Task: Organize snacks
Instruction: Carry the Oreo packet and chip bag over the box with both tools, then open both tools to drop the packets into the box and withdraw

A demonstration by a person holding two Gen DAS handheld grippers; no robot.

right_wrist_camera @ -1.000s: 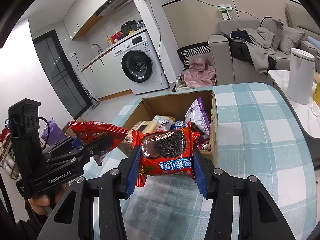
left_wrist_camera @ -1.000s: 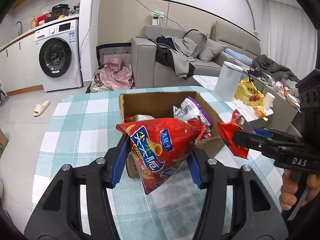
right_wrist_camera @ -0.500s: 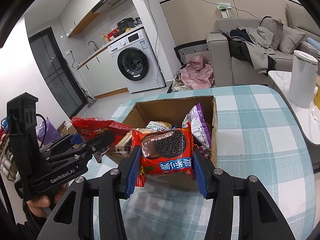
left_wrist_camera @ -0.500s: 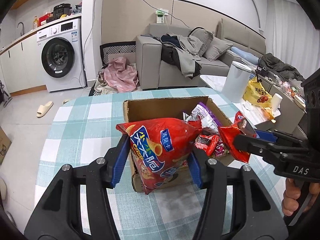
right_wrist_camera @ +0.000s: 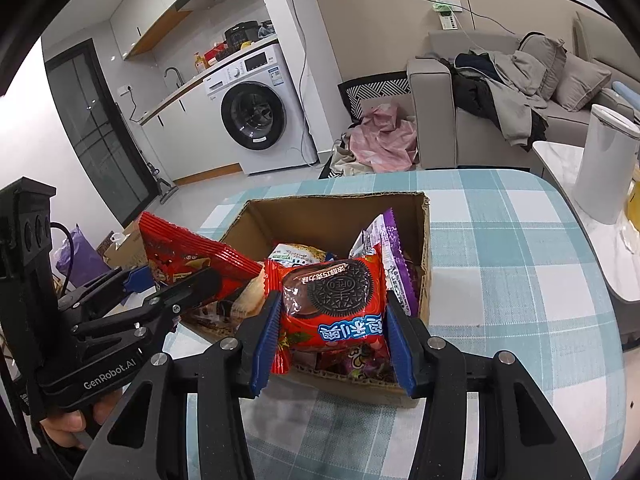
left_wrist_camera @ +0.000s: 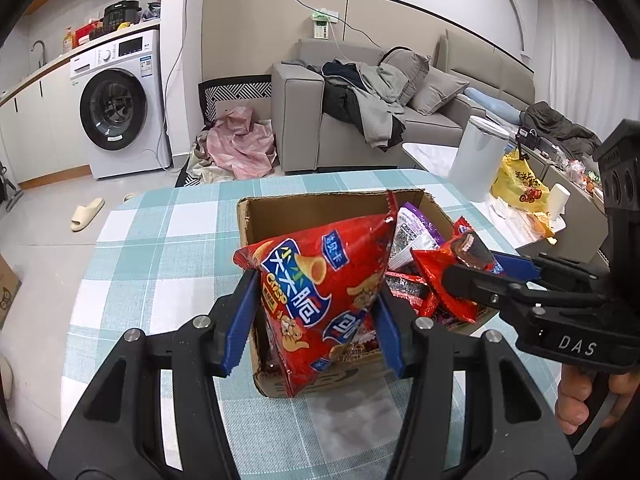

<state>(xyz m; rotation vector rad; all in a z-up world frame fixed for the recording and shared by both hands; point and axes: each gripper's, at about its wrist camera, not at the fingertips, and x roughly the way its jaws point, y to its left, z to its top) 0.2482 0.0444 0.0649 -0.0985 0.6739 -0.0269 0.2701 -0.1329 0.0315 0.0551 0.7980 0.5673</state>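
Note:
My left gripper is shut on a red chip bag, which hangs over the near left corner of an open cardboard box. In the right wrist view my right gripper is shut on a red Oreo pack above the near edge of the same box. The box holds a purple packet and several other snack packs. Each gripper shows in the other's view: the right one beside the chip bag, the left one with its red bag.
The box stands on a table with a teal checked cloth. A white bin and a low table with a yellow bag stand to the right. A sofa and a washing machine lie beyond.
Both grippers have moved forward with their packs. The box now looks nearer, and both packs hang over its near edge instead of short of it.

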